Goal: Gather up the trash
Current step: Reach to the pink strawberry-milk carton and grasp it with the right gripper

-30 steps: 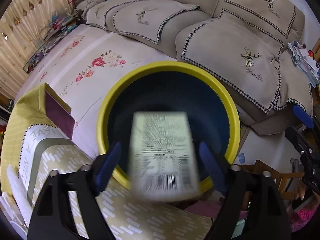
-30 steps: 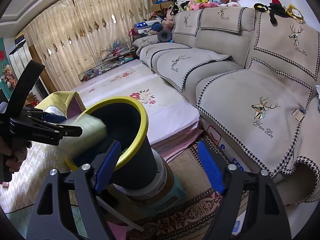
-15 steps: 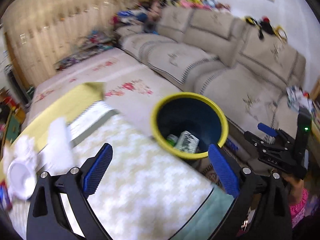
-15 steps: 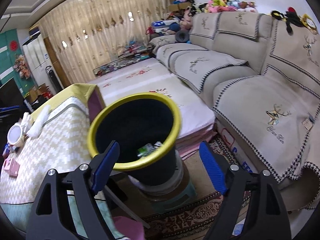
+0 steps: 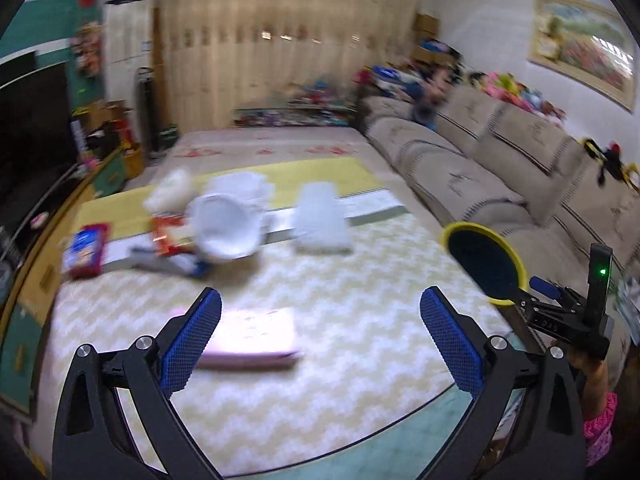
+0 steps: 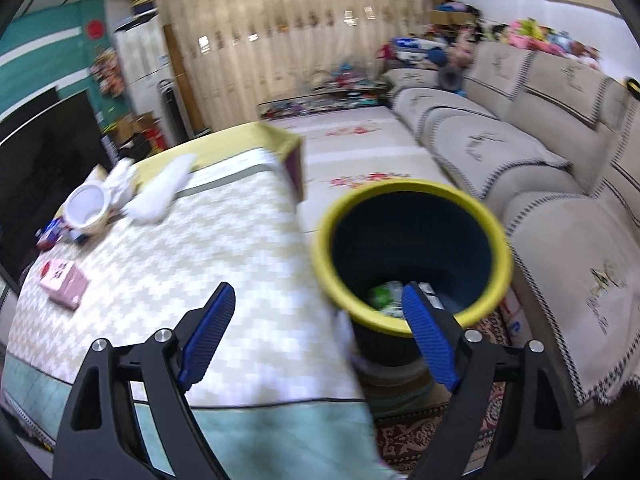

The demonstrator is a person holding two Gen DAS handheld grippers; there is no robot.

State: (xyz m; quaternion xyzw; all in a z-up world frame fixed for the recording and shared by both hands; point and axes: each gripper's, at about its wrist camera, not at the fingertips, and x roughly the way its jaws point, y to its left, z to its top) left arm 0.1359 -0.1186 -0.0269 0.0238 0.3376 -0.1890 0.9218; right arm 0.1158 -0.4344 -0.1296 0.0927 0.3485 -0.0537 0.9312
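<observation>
My left gripper (image 5: 320, 330) is open and empty above the table (image 5: 360, 280), with a pink box (image 5: 250, 338) lying just ahead between its fingers. Farther back lie a white bowl (image 5: 226, 230), a white packet (image 5: 320, 220), a red-orange wrapper (image 5: 168, 234) and a red-blue packet (image 5: 86, 250). The yellow-rimmed dark bin (image 5: 482, 262) stands off the table's right edge. My right gripper (image 6: 318, 330) is open and empty beside the bin (image 6: 412, 256), which holds trash (image 6: 386, 296). The pink box (image 6: 64, 284) and the bowl (image 6: 86, 204) also show in the right wrist view.
A long beige sofa (image 6: 540, 184) runs along the right. A floral mat (image 6: 360, 160) lies between table and sofa. A dark TV (image 5: 32, 128) stands at the left. The right gripper's body (image 5: 568, 316) shows at the left view's right edge. A patterned rug (image 6: 420, 432) lies under the bin.
The box that my left gripper held over the bin has dropped into it. My left gripper has swung left to face the table. My right gripper has turned left toward the table.
</observation>
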